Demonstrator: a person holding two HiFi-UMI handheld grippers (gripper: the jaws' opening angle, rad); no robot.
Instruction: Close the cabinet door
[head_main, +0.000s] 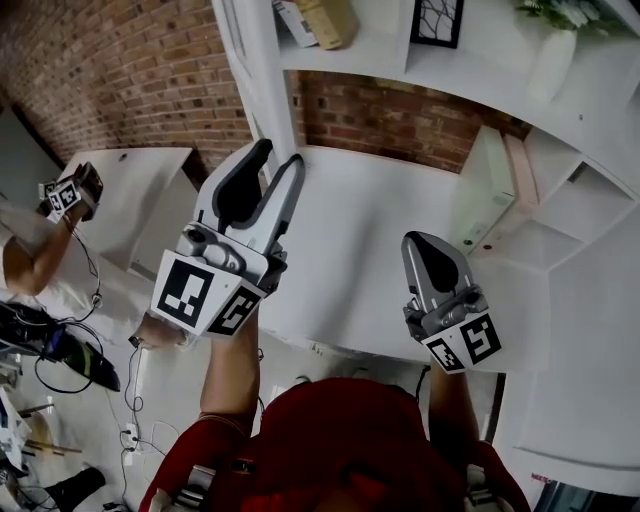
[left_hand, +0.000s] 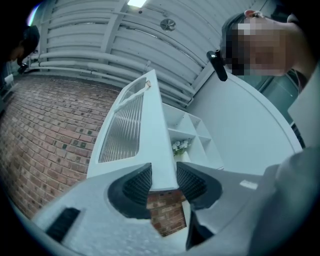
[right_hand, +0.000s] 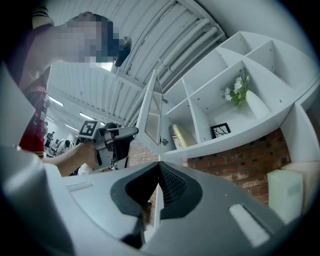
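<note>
Door (left_hand: 152, 140) stands open, its lower edge between the released, wide-spread jaws of the left gripper (left_hand: 164, 174). Its long axis points to 12 o'clock and the cabinet (left_hand: 195, 131) lies at 3 o'clock. The right gripper (right_hand: 159, 175), clenched on nothing, is farther away.

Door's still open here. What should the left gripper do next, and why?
Probably swing the left gripper toward the shelves, carrying the door shut: its open jaws straddle the door's lower edge, and the door stands wide open.
</note>
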